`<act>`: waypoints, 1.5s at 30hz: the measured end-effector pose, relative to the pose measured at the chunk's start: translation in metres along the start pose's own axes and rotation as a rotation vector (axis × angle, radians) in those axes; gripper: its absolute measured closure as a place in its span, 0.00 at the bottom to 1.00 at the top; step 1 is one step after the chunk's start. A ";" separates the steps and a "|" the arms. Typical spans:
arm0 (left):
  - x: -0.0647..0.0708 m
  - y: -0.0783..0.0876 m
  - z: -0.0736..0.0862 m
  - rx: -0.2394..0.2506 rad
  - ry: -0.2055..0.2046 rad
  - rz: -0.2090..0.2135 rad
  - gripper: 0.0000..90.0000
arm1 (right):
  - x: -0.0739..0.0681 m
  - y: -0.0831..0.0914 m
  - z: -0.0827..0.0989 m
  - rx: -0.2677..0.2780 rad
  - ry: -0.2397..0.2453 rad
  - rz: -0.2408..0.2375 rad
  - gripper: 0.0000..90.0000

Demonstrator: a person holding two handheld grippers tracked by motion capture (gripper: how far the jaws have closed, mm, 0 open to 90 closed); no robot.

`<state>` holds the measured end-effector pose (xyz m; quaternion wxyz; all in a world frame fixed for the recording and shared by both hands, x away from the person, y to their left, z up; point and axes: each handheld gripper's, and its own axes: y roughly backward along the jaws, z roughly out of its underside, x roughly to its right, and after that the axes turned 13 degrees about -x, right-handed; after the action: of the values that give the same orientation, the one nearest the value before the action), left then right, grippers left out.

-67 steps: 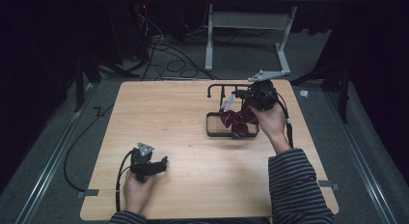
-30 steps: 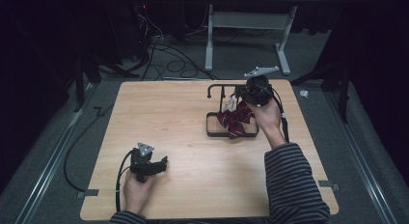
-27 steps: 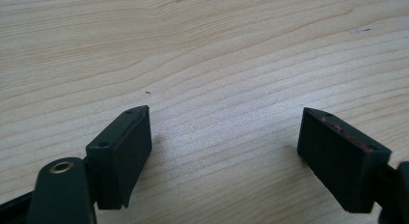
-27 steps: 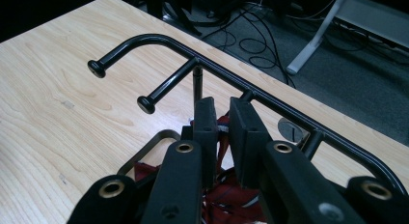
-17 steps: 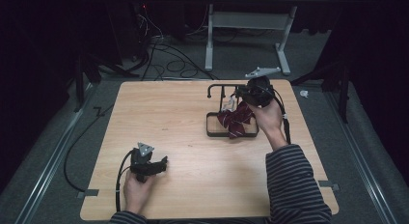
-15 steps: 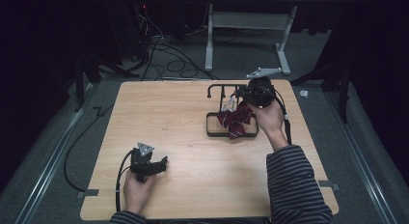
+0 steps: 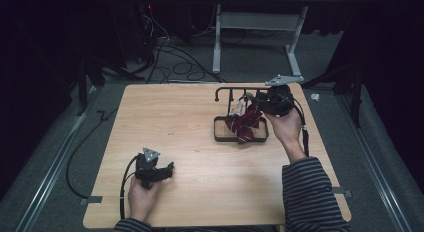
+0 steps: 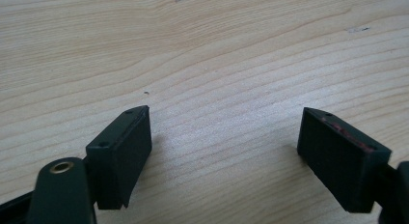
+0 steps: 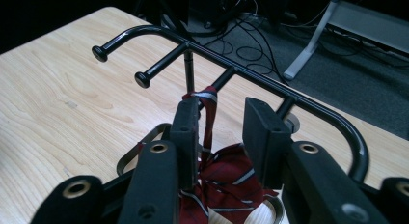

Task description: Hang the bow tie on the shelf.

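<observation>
I'm scanning my feeds and I can read no text, label, brand, number or sign anywhere, not on the wooden table (image 7: 200, 122) ahead of my jaws, nor on the striped tie (image 9: 226, 180) between them.

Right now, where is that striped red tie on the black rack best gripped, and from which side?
Probably the narrow band of the tie where it hangs over a peg of the rack. It hangs nearly straight and thin there, while the heap below is bunched. Come from the table's near side, as the right gripper does, jaws either side of the band, clear of the top bar.
</observation>
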<state>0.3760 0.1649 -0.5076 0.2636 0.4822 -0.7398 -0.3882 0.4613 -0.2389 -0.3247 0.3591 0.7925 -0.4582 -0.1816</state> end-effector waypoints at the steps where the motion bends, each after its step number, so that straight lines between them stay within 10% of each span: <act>1: 0.000 0.000 0.000 0.000 0.000 0.000 0.22 | 0.001 0.001 0.001 0.007 -0.001 -0.001 0.74; 45: 0.000 0.000 0.000 0.000 0.000 0.000 0.22 | 0.013 0.014 0.047 0.012 -0.061 -0.019 0.65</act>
<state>0.3760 0.1649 -0.5076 0.2635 0.4822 -0.7398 -0.3884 0.4310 -0.2738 -0.3459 0.3384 0.7931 -0.4626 -0.2062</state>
